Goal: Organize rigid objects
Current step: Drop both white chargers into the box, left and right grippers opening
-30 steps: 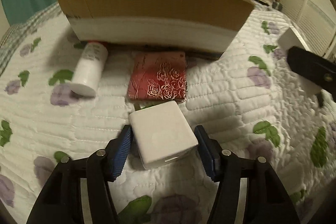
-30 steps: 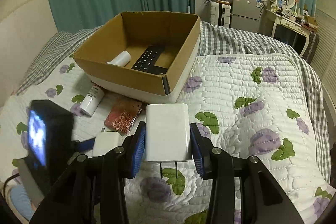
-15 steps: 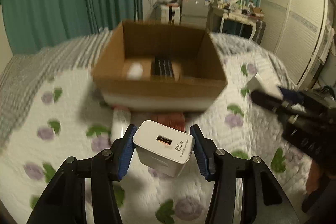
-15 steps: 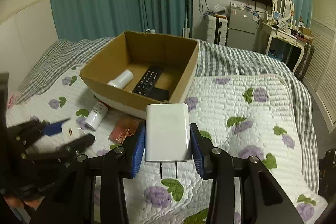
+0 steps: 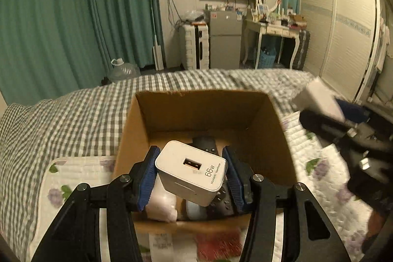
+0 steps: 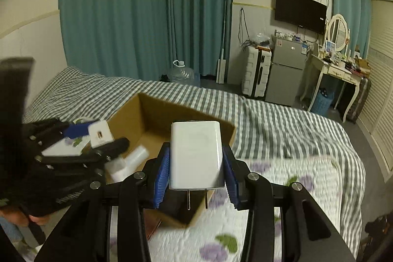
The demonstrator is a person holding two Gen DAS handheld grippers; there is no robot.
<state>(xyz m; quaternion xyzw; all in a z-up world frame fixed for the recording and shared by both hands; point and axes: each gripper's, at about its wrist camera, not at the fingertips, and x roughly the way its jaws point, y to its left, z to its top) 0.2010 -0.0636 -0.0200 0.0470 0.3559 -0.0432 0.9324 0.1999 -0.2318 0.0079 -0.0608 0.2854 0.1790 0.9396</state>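
My left gripper is shut on a white 66W USB charger and holds it above the open cardboard box. Inside the box lie a black remote and a white bottle. My right gripper is shut on a second white charger, prongs pointing back, over the box's near right corner. The left gripper also shows in the right wrist view, over the box's left side. The right gripper shows at the right of the left wrist view.
The box sits on a bed with a floral quilt and a checked blanket. A red patterned item and a labelled bottle lie on the quilt in front of the box. Fridge, dresser and curtains stand beyond the bed.
My left gripper picked the charger off the quilt, lifted it and carried it forward over the box. My right gripper rose and moved toward the box with its charger.
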